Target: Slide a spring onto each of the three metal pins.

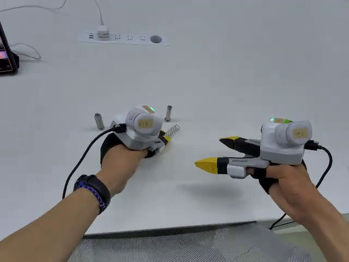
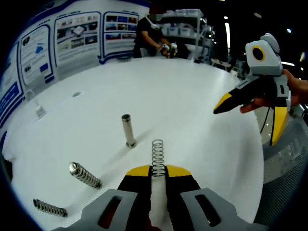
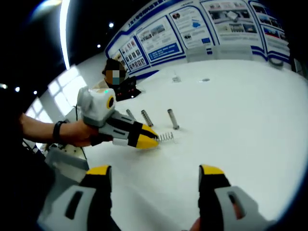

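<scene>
One sprung pin [image 2: 85,175] and, it seems, a second sprung pin [image 2: 48,208] are done; the left gripper [image 2: 158,169] clamps the last spring [image 2: 157,153] near the bare pin [image 2: 127,130], mid-worktop [image 1: 245,82]; the right gripper [image 3: 154,171] gapes empty

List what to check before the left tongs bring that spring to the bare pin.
1. Grip: ok. Left tongs are shut on the spring.
2. Target: ok. Bare pin stands upright with nothing on it.
3. Alignment: not ok. The spring sits beside the bare pin, not above it.
4. Other pins: ok. Second pin and third pin carry coils.
5. Right tongs: ok. Open, empty, held apart from the pins.
6. Spring's free end undamaged: cannot tell.
</scene>
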A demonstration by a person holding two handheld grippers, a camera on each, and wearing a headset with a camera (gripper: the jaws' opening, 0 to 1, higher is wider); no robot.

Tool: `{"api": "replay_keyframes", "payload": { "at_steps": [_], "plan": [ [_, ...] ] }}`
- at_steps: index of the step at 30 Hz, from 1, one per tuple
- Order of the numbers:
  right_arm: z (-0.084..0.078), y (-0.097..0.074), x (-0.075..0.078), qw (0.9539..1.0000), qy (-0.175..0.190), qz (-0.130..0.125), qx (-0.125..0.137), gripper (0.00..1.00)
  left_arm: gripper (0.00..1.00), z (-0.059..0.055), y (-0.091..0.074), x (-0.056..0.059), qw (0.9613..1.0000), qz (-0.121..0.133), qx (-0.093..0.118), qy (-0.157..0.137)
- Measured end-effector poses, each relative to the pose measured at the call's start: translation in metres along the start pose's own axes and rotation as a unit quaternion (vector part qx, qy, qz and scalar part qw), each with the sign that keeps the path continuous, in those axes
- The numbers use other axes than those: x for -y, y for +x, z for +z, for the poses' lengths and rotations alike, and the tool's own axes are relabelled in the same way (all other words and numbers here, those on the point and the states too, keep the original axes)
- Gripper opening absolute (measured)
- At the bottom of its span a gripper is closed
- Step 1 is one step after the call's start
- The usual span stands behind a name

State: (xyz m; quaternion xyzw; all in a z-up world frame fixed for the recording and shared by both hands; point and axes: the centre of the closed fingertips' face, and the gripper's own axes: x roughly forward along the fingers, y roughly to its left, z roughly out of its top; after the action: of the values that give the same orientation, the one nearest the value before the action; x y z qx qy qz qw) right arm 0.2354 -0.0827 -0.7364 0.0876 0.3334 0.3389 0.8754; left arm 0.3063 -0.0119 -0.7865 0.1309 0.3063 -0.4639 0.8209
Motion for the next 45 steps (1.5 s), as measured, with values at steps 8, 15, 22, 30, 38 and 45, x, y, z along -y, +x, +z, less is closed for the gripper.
{"api": "replay_keyframes", "payload": {
  "at_steps": [8, 15, 22, 30, 38, 45],
  "plan": [
    [0.007, 0.006, -0.005, 0.9998, 0.011, 0.013, 0.012, 0.74, 0.10, -0.009, -0.020, 0.006, 1.0000, -0.003, 0.005, -0.004],
    [0.009, 0.015, -0.021, 0.9995, 0.008, 0.032, 0.005, 0.73, 0.10, -0.009, -0.038, 0.005, 0.9999, 0.000, 0.012, -0.007],
    [0.012, 0.024, -0.034, 0.9987, 0.008, 0.050, 0.005, 0.72, 0.10, -0.009, -0.055, 0.003, 0.9997, 0.003, 0.022, -0.013],
    [0.018, 0.032, -0.047, 0.9972, 0.015, 0.072, 0.009, 0.69, 0.10, -0.009, -0.072, 0.006, 0.9995, 0.004, 0.030, -0.013],
    [0.026, 0.039, -0.059, 0.9947, 0.026, 0.097, 0.019, 0.65, 0.10, -0.006, -0.083, 0.013, 0.9993, 0.000, 0.036, -0.004],
    [0.034, 0.046, -0.070, 0.9911, 0.042, 0.122, 0.032, 0.60, 0.10, -0.004, -0.091, 0.018, 0.9992, -0.003, 0.041, -0.001]
  ]
}}
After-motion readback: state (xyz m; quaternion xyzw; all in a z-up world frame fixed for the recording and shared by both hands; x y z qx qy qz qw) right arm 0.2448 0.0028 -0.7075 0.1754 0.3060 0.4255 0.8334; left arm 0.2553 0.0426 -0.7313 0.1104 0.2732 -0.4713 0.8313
